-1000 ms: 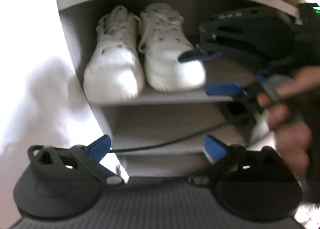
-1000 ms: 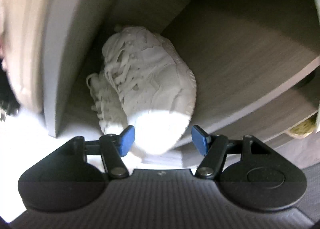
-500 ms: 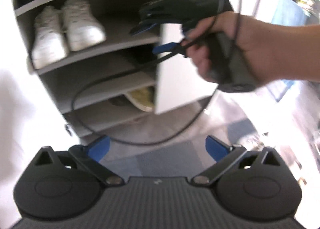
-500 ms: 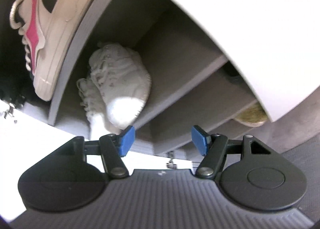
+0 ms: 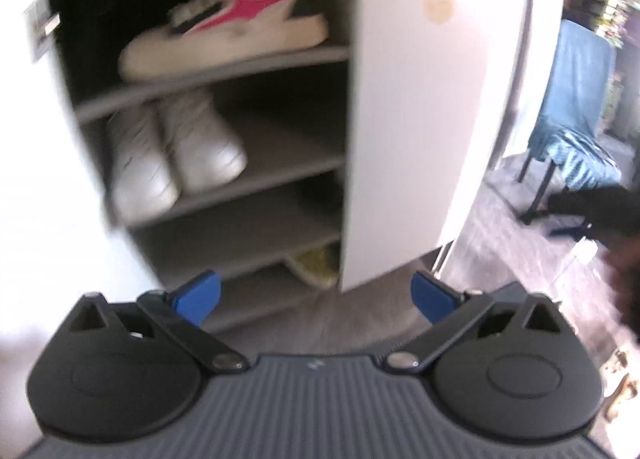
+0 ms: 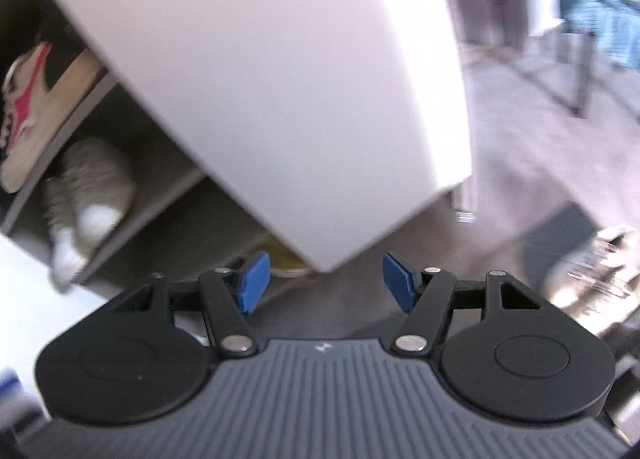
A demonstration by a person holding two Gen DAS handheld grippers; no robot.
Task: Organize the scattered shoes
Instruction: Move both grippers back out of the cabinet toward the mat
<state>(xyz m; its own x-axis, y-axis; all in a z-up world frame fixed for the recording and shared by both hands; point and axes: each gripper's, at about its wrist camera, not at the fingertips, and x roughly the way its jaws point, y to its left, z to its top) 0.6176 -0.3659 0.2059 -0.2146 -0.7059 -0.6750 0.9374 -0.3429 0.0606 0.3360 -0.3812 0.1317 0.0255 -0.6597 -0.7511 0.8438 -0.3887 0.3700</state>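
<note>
Both grippers hang in front of the open shoe cabinet (image 5: 256,203), each pointing down toward the floor (image 5: 520,243) near its foot. The left gripper (image 5: 316,295) has its blue fingers (image 5: 198,293) spread wide and released, with nothing between them. The right gripper (image 6: 326,281) also has its fingers (image 6: 252,279) apart and empty; in the left view it shows only as a dark blurred shape at the right edge.

Inside the cabinet, a pair of white sneakers (image 5: 176,155) stands side by side on a middle shelf, toes toward the front edge, pushed to the left side of that shelf. On the shelf above lies a white shoe with a pink stripe (image 5: 228,31), set sideways with its thick sole along the shelf's front. Low down, a yellowish shoe (image 5: 316,265) peeks out from behind the bottom corner of the white door (image 5: 432,99), which stands open and covers the cabinet's right half. The door carries a round pale sticker (image 5: 438,5) near its top.

Off to the right stands a chair draped in blue cloth (image 5: 580,119). In the right view something pale and blurred lies on the floor at the right edge; I cannot tell what it is.
</note>
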